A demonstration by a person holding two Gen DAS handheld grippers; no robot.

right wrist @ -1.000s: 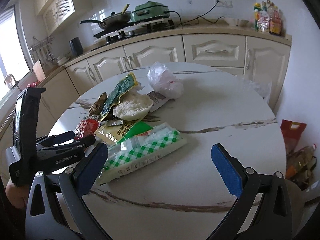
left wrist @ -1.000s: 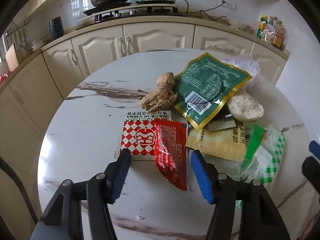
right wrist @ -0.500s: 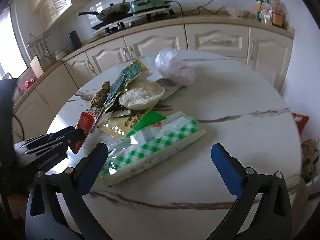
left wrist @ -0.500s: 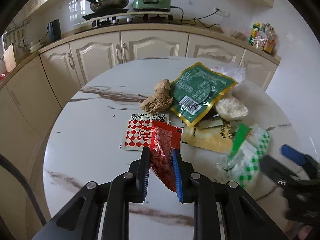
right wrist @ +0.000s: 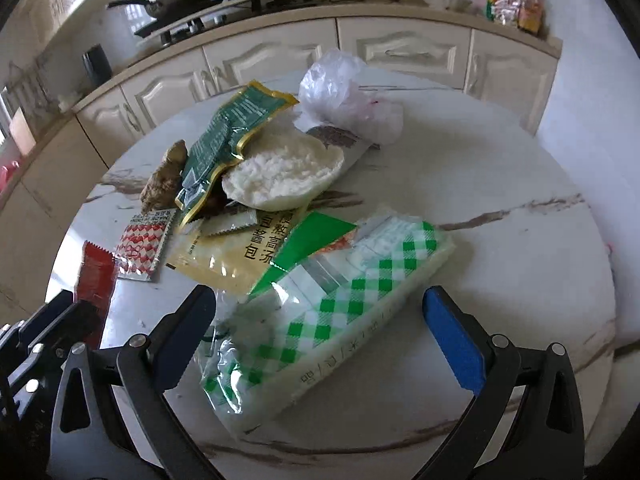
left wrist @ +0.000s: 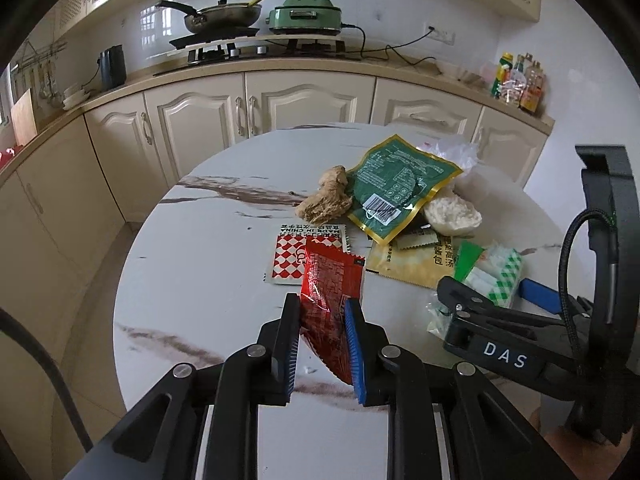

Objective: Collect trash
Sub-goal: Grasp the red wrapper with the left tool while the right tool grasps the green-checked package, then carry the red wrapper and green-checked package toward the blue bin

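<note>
Round white marble table point(left wrist: 208, 280) with brown veining, set in a kitchen with cream cabinets point(left wrist: 280, 108); a pan point(left wrist: 222, 20) sits on the stove behind. The left gripper point(left wrist: 323, 322) is clamped on a red packet point(left wrist: 332, 288) at the near edge. The right gripper point(right wrist: 320, 320) is spread wide around a green-checked bag point(right wrist: 340, 312) lying flat on the table.
</note>
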